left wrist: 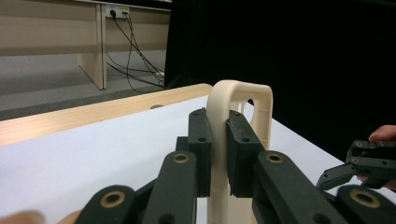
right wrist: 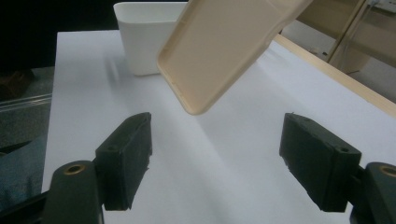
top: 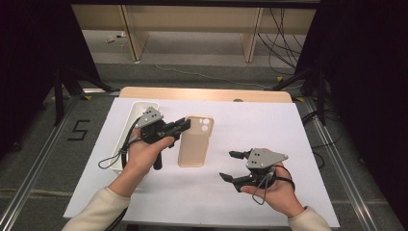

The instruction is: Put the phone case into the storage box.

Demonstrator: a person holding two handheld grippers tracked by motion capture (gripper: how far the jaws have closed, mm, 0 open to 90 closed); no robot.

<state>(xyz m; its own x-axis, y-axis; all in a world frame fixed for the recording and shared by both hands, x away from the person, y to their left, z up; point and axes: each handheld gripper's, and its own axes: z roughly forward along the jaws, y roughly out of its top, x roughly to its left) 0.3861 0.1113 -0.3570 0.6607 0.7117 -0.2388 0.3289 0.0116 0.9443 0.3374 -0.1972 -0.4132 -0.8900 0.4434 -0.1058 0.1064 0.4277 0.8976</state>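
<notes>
The left gripper [top: 184, 125] is clamping a beige phone case [top: 196, 140] (held above the table); the right gripper [top: 230, 166] is hovering open and empty.

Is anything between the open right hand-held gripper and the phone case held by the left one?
Nothing visible. The right hand-held gripper is open with only bare white sheet ahead of it; the phone case hangs beyond, clamped by the left hand-held gripper.

Your left gripper [top: 184, 124] has its jaws clamped tight, held up; your right gripper [top: 232, 166] hangs low, jaws spread wide.
</notes>
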